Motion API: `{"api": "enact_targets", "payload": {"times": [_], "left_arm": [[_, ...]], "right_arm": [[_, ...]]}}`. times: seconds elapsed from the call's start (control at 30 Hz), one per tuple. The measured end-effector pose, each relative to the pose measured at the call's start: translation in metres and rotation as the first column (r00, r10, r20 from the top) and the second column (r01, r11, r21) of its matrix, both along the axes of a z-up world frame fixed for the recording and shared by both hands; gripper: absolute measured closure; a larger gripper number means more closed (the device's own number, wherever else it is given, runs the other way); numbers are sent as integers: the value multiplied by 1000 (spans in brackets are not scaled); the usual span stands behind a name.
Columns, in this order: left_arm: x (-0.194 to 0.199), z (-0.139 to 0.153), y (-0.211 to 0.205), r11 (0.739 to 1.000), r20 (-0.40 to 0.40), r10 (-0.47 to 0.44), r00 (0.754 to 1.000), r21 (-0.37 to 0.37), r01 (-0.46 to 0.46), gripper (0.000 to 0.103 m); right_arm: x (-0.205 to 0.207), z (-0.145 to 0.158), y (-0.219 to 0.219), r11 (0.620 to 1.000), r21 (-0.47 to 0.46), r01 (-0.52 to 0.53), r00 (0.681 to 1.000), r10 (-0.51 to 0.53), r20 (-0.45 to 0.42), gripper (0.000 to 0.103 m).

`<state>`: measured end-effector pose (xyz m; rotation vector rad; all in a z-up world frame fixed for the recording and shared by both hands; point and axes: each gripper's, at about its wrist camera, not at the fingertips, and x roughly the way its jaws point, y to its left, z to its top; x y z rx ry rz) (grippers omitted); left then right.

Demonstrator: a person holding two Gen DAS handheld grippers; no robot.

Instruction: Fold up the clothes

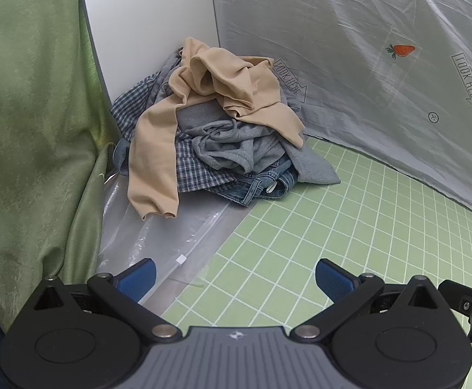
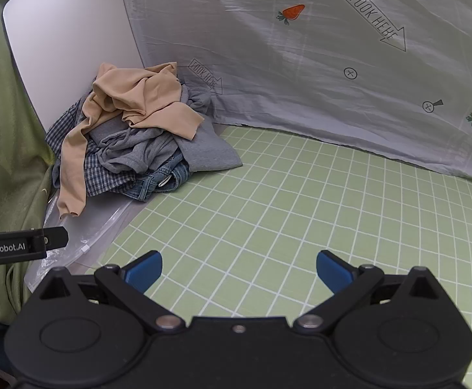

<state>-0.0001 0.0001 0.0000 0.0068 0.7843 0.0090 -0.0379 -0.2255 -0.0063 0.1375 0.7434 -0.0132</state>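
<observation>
Hovering my left gripper [image 1: 234, 278] and right gripper [image 2: 239, 270], both spread wide and empty, so the clothes pile [image 1: 216, 129] at 11 o'clock is reachable.

Green grid-checked surface [image 2: 300, 210], grey printed sheet [image 2: 300, 64] (carrots, arrows) behind, green curtain [image 1: 25, 129] left.

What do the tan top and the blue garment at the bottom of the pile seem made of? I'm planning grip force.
The tan top looks like thin, matte stretch knit: it drapes limply in soft folds. The blue garment looks like denim: faded weave, thick stitched seams.
</observation>
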Motion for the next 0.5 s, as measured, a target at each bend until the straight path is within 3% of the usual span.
{"api": "enact_targets", "payload": {"times": [0.5], "left_arm": [[2,-1,0,1000,-7,5,1000,3,-5,0]], "right_arm": [[2,0,2,1000,4,1,1000,-1,-3,0]]}}
